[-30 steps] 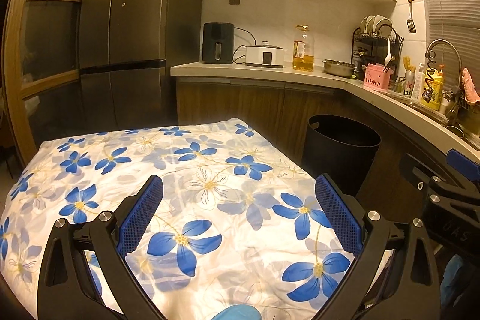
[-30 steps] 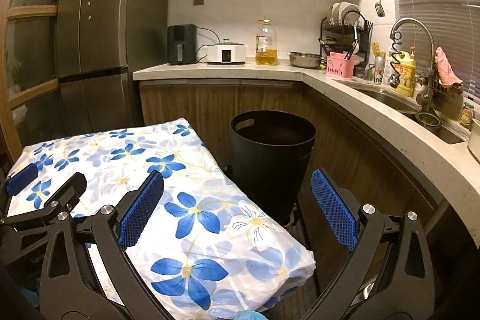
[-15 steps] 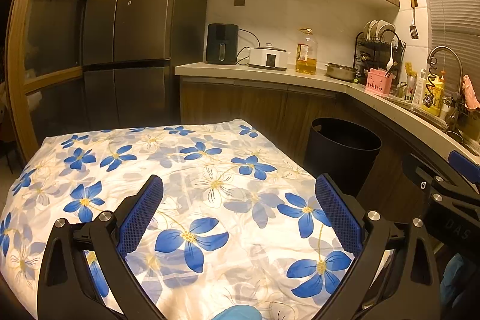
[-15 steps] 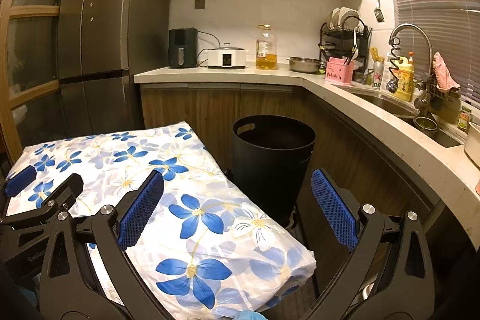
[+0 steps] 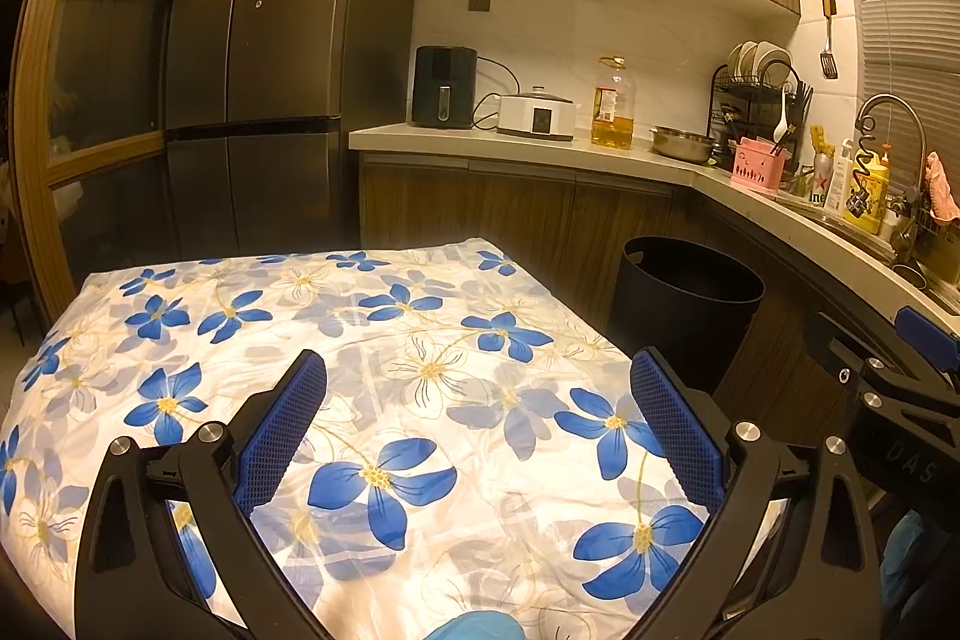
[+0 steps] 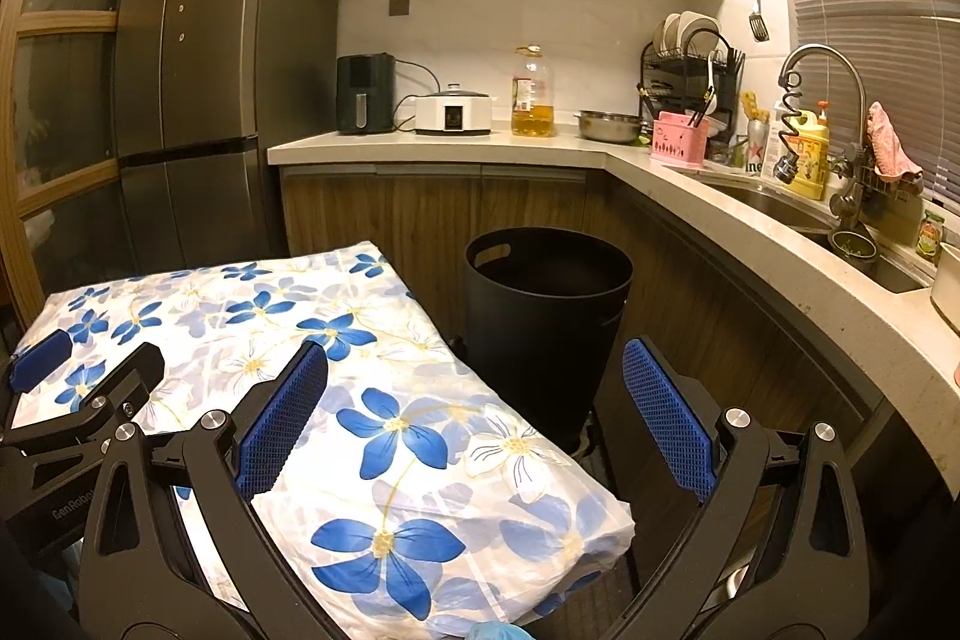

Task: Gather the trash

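Observation:
A black round trash bin (image 5: 690, 304) stands on the floor between the table and the counter cabinets; it also shows in the right wrist view (image 6: 546, 322), with a dark inside. A table covered with a white cloth with blue flowers (image 5: 360, 370) lies below both grippers. No trash shows on the cloth. My left gripper (image 5: 480, 430) is open and empty above the cloth. My right gripper (image 6: 474, 424) is open and empty above the table's right edge (image 6: 540, 466), near the bin. Each gripper shows at the side of the other's view.
An L-shaped counter (image 6: 750, 220) runs along the back and right, with an air fryer (image 6: 365, 94), cooker, oil bottle (image 6: 532, 100), bowl, dish rack, pink caddy and a sink with a tap (image 6: 822, 100). A tall dark fridge (image 5: 270, 70) stands at back left.
Both views have tilted up a little, so the table and bin sit lower in the frame. Both grippers stay open and empty.

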A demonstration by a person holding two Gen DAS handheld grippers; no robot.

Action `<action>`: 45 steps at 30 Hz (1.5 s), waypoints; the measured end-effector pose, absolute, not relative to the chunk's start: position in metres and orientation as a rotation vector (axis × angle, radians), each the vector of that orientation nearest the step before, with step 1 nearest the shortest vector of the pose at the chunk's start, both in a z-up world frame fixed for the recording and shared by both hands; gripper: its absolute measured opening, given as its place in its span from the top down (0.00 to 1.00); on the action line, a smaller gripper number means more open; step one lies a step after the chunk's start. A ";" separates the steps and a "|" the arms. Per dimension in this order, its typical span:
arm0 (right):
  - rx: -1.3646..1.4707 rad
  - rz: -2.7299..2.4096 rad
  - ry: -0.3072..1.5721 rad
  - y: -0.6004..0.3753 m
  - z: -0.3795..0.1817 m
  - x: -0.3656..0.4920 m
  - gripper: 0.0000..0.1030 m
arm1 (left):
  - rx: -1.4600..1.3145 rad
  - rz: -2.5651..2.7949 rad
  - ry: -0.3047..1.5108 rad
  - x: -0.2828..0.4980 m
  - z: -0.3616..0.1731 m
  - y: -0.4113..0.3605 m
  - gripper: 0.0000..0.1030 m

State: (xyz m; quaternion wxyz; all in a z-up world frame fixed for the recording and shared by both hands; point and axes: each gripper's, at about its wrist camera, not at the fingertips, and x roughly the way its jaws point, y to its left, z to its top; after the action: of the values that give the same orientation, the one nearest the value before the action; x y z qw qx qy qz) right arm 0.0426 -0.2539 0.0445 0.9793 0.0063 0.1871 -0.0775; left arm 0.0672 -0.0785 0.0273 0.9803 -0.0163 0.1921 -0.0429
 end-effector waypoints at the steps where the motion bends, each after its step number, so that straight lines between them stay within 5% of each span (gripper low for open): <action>1: 0.012 -0.157 0.377 -0.254 0.044 0.043 0.05 | -0.032 -0.086 0.387 0.067 0.027 -0.078 0.06; 45: 0.014 -0.157 0.381 -0.254 0.043 0.048 0.05 | -0.028 -0.086 0.391 0.070 0.025 -0.081 0.06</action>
State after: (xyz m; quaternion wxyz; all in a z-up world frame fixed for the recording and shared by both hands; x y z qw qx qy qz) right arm 0.0482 -0.2537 0.0427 0.9788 0.0072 0.1891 -0.0782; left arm 0.0700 -0.0812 0.0250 0.9800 -0.0138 0.1941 -0.0426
